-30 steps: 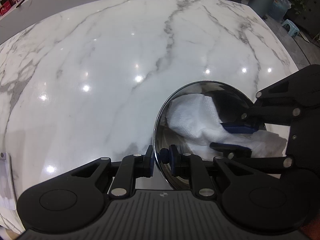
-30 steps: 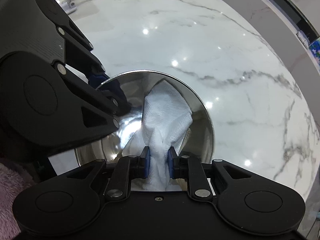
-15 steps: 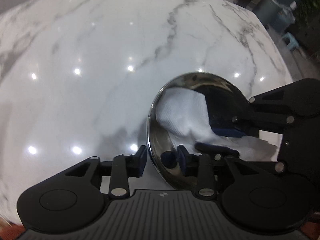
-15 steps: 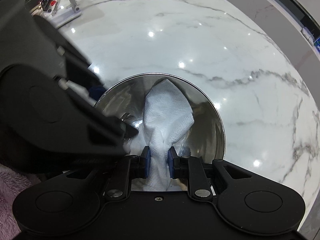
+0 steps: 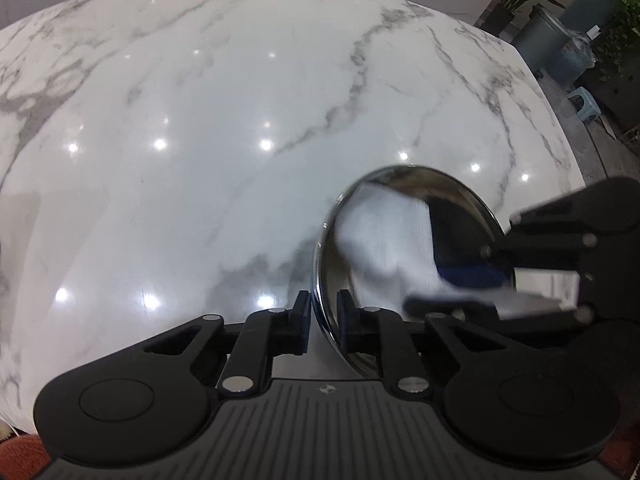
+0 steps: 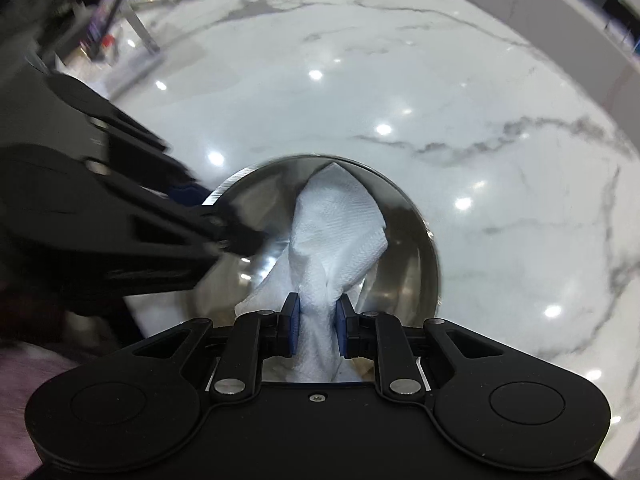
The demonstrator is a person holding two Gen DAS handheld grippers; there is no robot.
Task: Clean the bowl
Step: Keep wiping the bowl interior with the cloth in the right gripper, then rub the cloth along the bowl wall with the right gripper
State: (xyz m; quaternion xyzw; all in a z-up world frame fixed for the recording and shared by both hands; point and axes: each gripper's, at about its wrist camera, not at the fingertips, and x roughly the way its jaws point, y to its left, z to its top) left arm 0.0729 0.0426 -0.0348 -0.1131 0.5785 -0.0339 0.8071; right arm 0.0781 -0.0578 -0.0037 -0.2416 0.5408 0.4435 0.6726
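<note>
Since a second earlier, both views had shifted: the bowl sat further right and lower in the left wrist view, and the right wrist view had pulled back a little, with more tabletop showing beyond the rim.

Largest in sight was the marble table (image 5: 224, 128), white with grey veins and dotted with lamp reflections. On it rested the steel bowl (image 5: 452, 188), tipped so that its polished inside faced the right wrist camera.

The left gripper (image 5: 323, 312) was closed down on the bowl's near rim, one blue pad outside the wall and one inside. Seen from the right wrist, the left gripper (image 6: 224, 216) was blurred but reached the rim from the left.

The right gripper (image 6: 314, 330) was pinched narrowly on a white paper towel (image 6: 336, 224), whose bunched neck ran between the pads while its free end spread against the bowl's (image 6: 416, 252) inner wall.
</note>
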